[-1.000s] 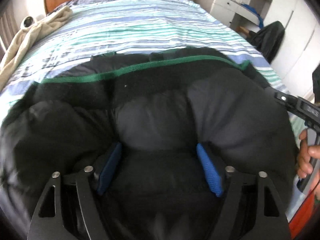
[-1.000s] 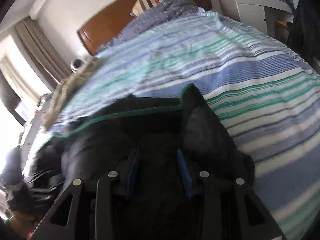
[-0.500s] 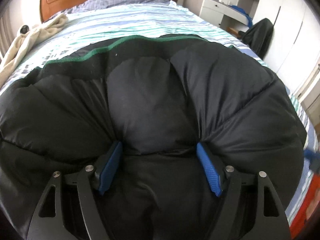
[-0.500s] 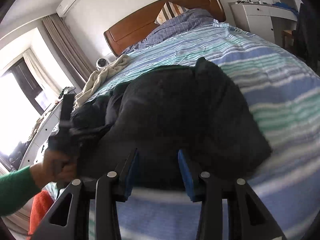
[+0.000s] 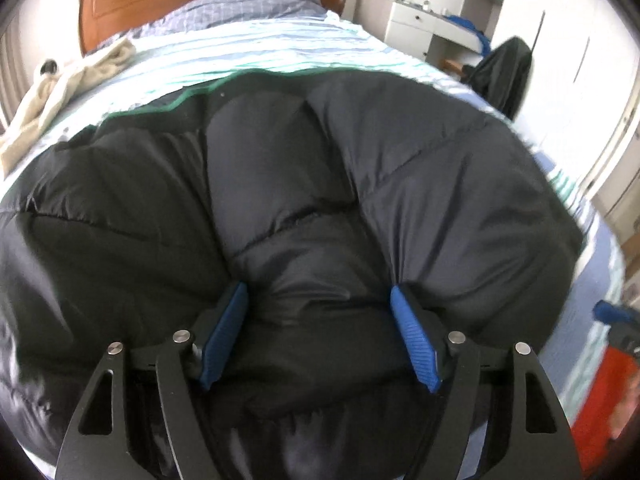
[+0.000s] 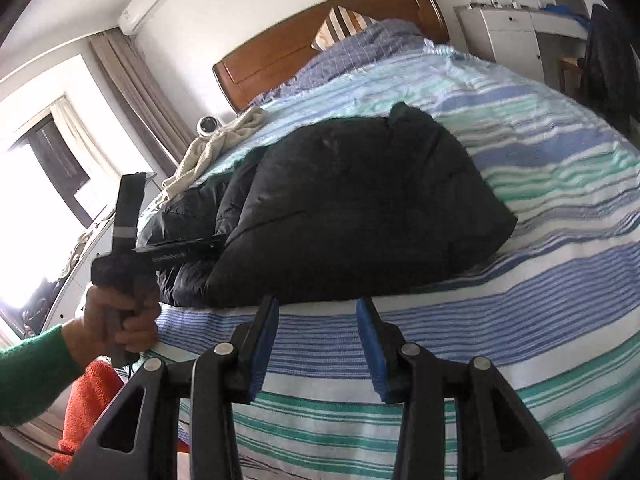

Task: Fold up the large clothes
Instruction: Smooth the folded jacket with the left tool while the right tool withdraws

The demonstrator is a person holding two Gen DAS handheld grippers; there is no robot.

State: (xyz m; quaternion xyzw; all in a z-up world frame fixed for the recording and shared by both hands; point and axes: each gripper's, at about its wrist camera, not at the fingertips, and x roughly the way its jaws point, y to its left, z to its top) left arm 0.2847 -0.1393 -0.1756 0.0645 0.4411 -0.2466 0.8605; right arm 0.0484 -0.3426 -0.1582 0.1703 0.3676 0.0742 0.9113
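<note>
**A:** Where is the jacket (image 6: 360,208) lying?

**B:** On the striped bedspread (image 6: 540,184), near the foot end of the bed, folded into a thick black bundle. A green edging runs along its far side in the left wrist view.

**A:** And the left gripper (image 5: 318,334)?

**B:** Its jaws stand wide, with a fat roll of the padded jacket between them. Both blue pads (image 5: 412,344) press into the cloth, and the fabric bulges up around them, so it is clamped on the jacket. From the right wrist view, the same gripper reaches into the left end of the bundle, held by a hand (image 6: 120,316) in a green sleeve (image 6: 32,372).

**A:** The right gripper (image 6: 318,344)?

**B:** Released. Its jaws stand partly apart with nothing between them, only bedspread beneath. The jacket's near edge lies just beyond its fingertips, apart from them.

**A:** Anything else on the bed?

**B:** A cream towel (image 6: 216,148) is draped at the left edge, well apart from the jacket, with a small white camera (image 6: 207,125) beside it. A blue checked quilt (image 6: 360,48) and a striped pillow (image 6: 344,26) sit against the wooden headboard (image 6: 304,40).

**A:** Beside the bed?

**B:** Something orange (image 6: 92,404) sits below the sleeve; I cannot tell what.
</note>
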